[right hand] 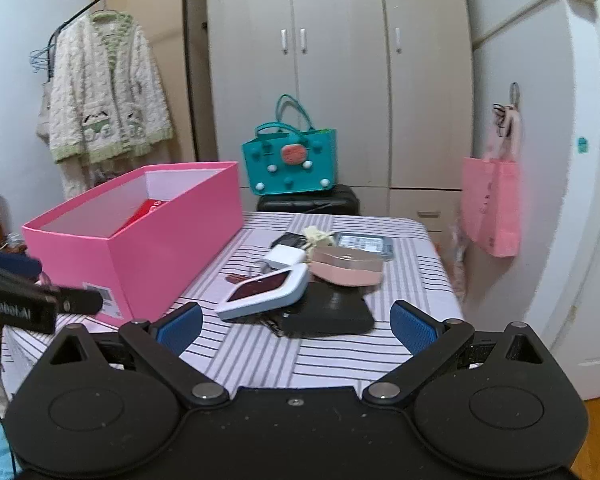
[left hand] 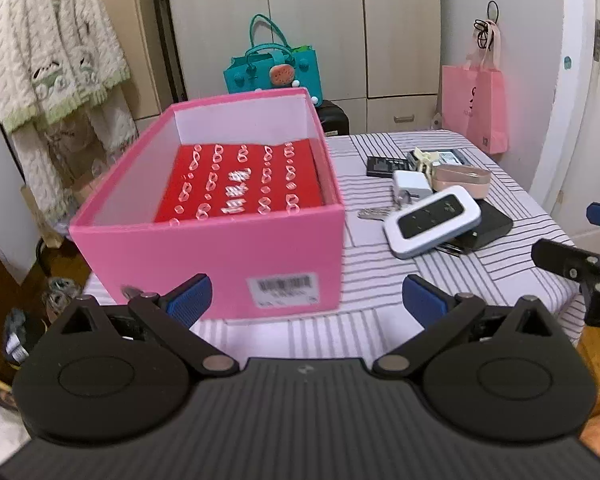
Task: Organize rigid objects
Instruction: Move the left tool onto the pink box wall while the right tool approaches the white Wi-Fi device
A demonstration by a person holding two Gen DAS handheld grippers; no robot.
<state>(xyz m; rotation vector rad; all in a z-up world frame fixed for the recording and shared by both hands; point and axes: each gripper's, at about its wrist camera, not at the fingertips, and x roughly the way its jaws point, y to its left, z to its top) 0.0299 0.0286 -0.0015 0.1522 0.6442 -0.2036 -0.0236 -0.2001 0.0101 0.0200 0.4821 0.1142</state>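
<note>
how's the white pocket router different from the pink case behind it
The white pocket router is flat with a dark glossy face; the pink case is thicker, rounded and plain pink. The router lies tilted, propped on a black box, while the case sits level beyond it. Both lie in the clutter on the striped table, outside the pink box.

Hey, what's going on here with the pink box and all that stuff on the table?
A person holds two handheld grippers over a striped table. Both the left gripper and right gripper are open and empty. A pink box holds one red item. A pile of small things, including a white pocket device, a black block and a pink case, waits beside it, unsorted.
</note>
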